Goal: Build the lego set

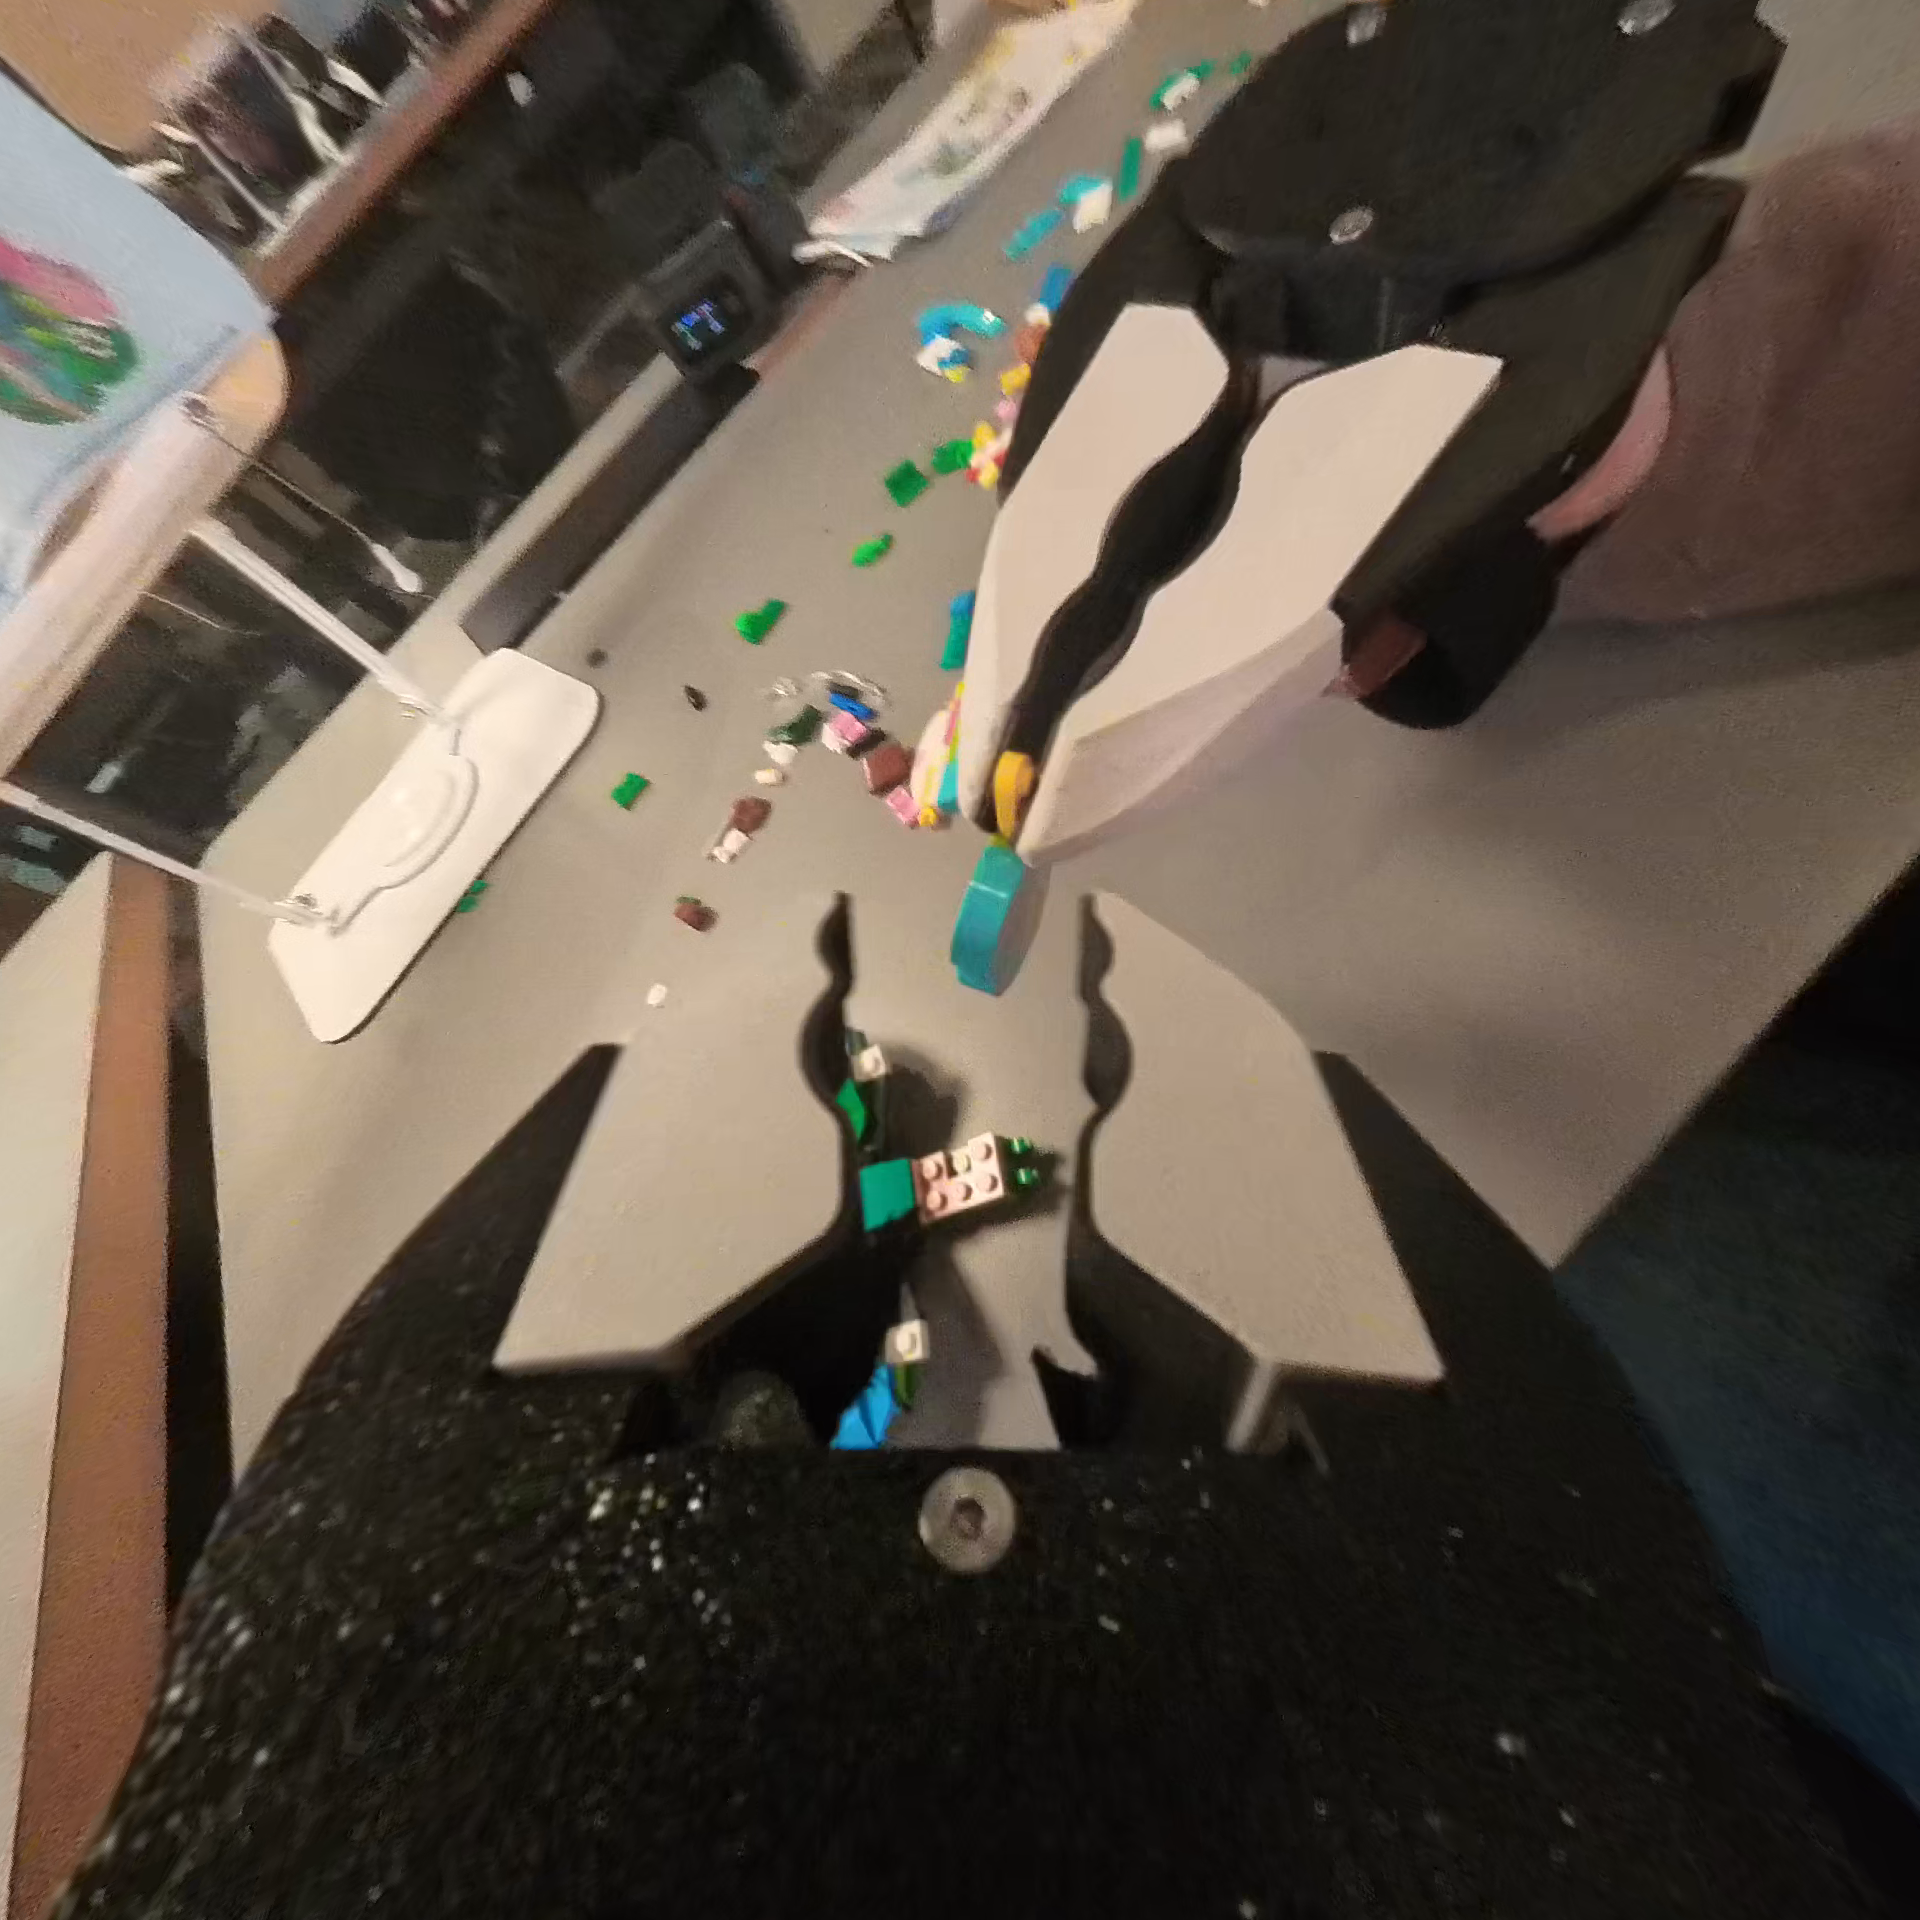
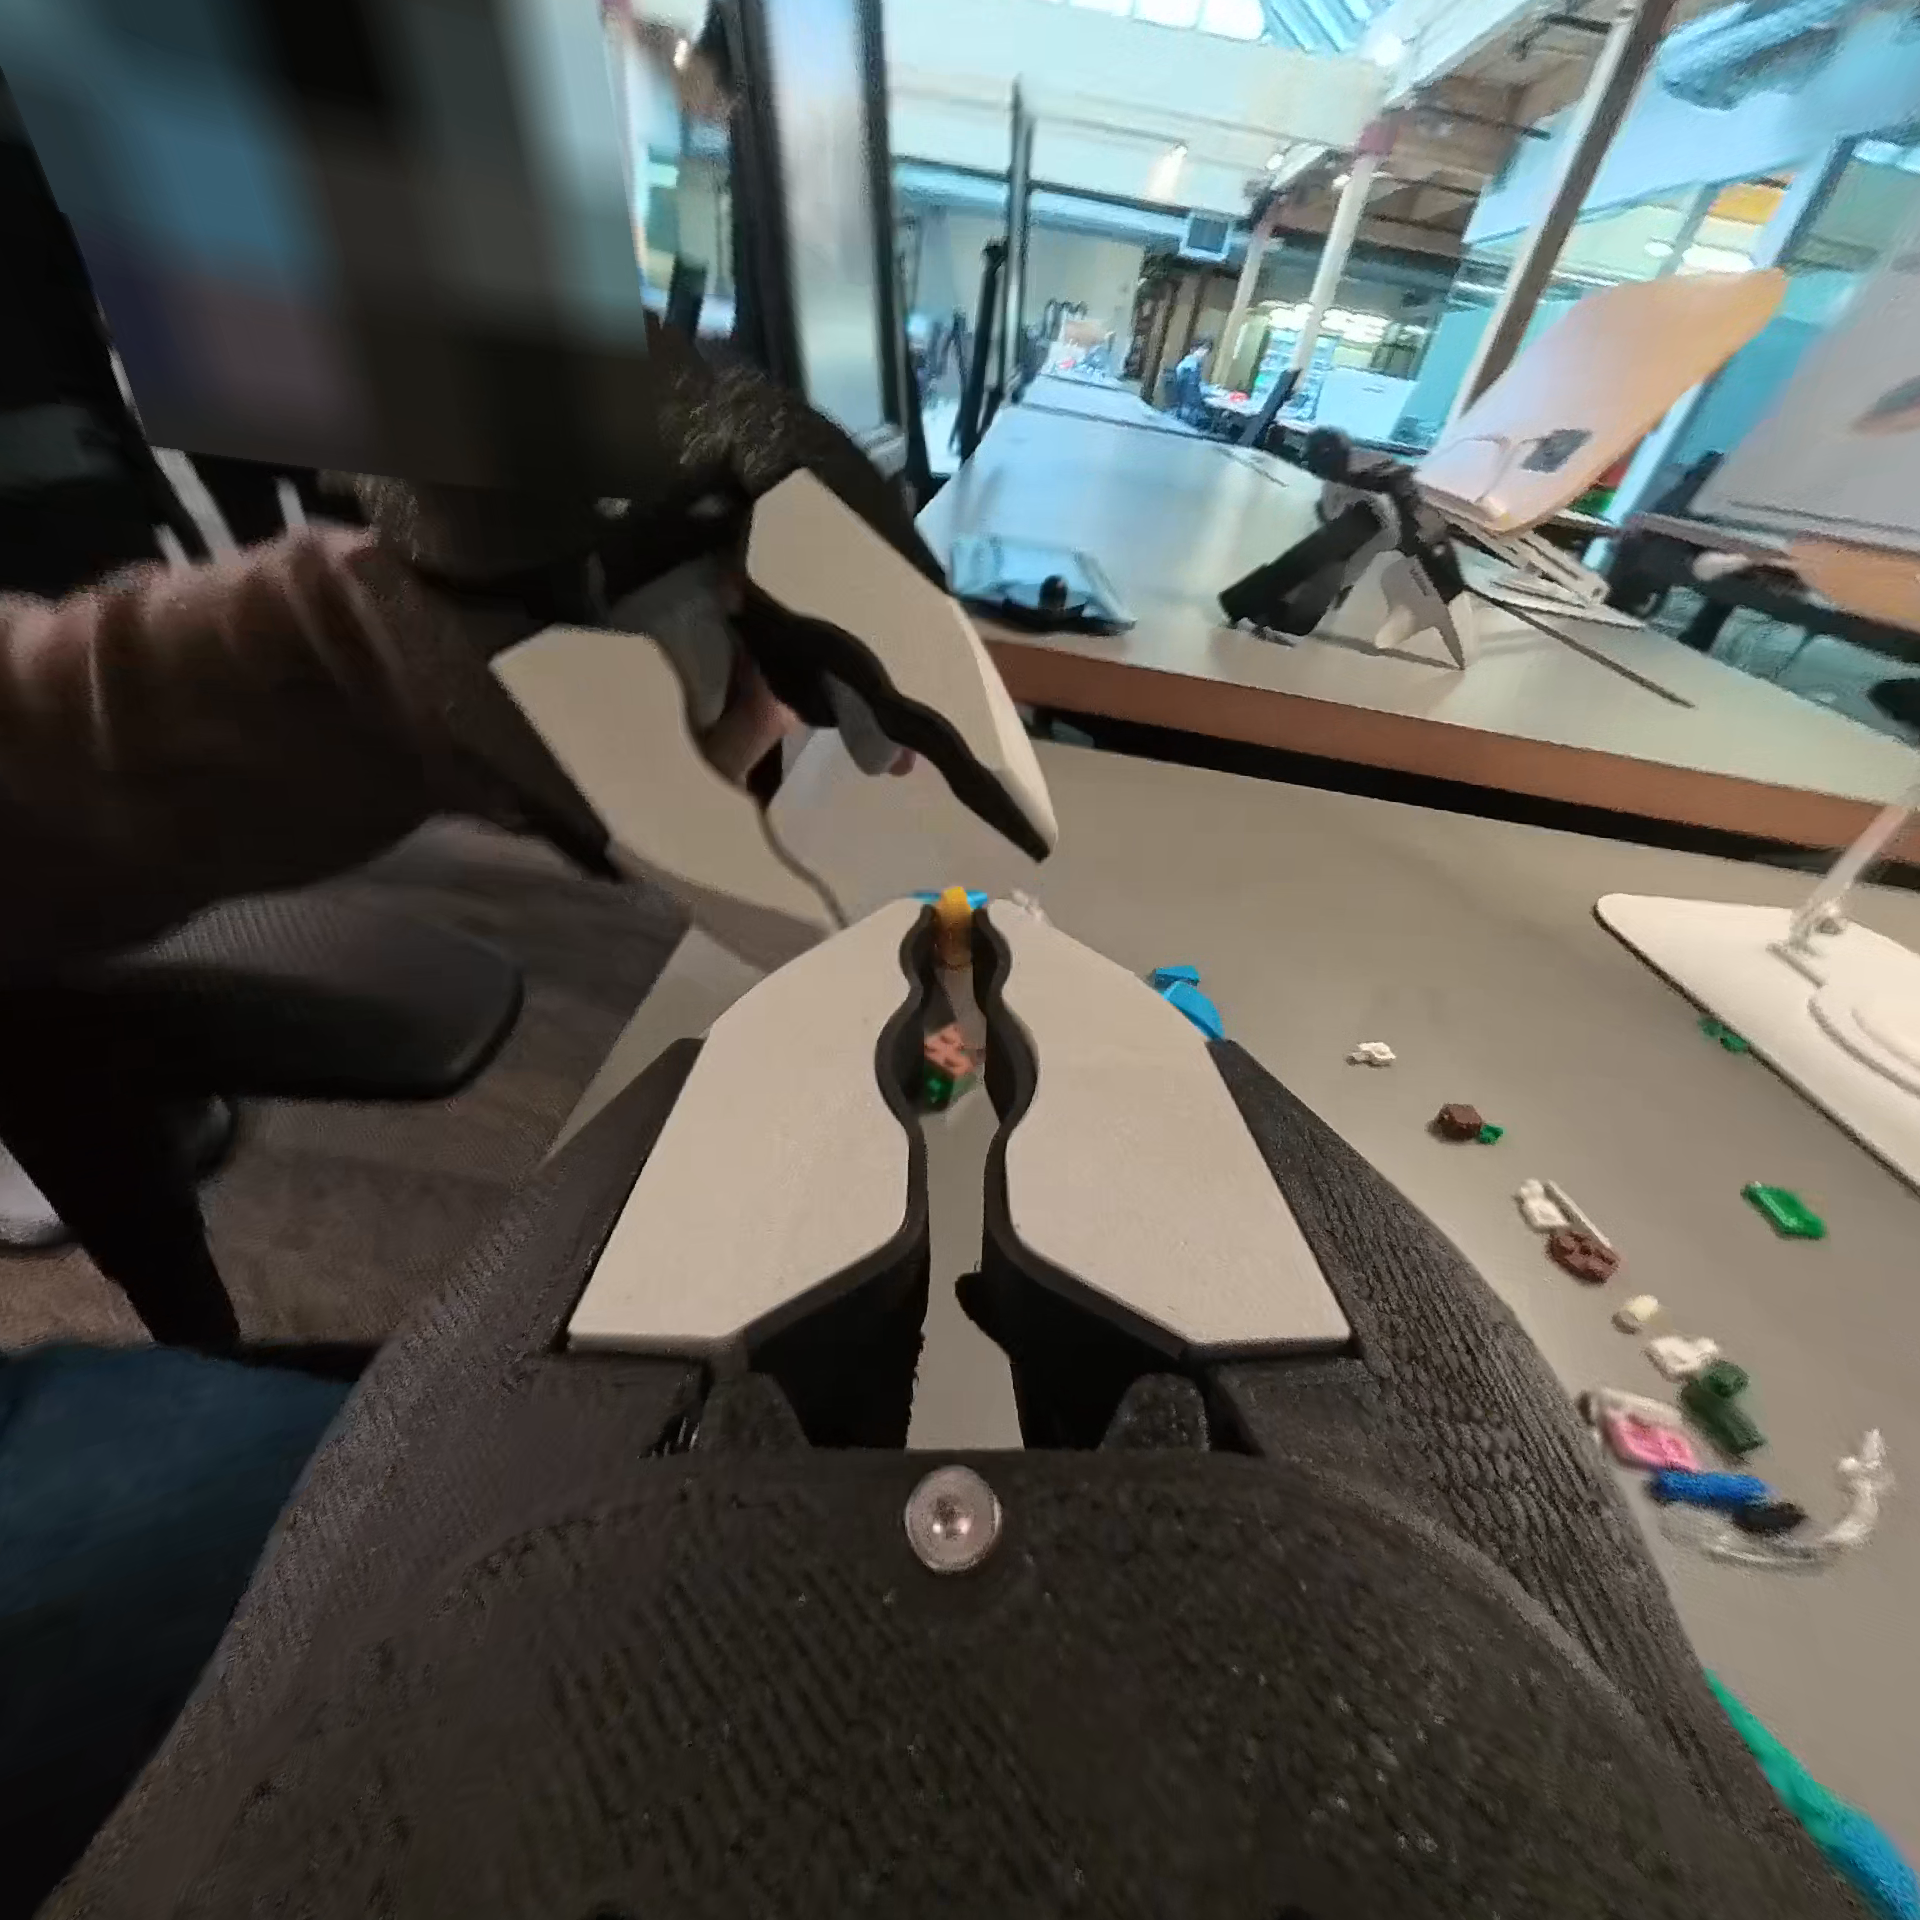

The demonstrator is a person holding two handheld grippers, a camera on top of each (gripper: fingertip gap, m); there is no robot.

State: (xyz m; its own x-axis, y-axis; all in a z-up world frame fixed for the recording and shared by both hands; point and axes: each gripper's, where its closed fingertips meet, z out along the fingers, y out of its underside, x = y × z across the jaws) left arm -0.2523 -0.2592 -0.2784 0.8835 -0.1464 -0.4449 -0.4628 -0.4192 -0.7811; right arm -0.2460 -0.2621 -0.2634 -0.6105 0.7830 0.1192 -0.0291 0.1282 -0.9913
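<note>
My right gripper is shut on a small yellow piece held at its fingertips. In the left wrist view the right gripper comes down from the upper right with the yellow piece, just above a teal rounded brick on the grey table. My left gripper is open and empty. A small build with a pink studded plate and green parts lies on the table between its fingers. It shows through the right gripper's gap. The left gripper faces the right one.
Loose bricks in green, brown, pink and white are scattered over the table. A white stand base with clear legs stands at the side. An instruction booklet lies far back. The table edge runs close by.
</note>
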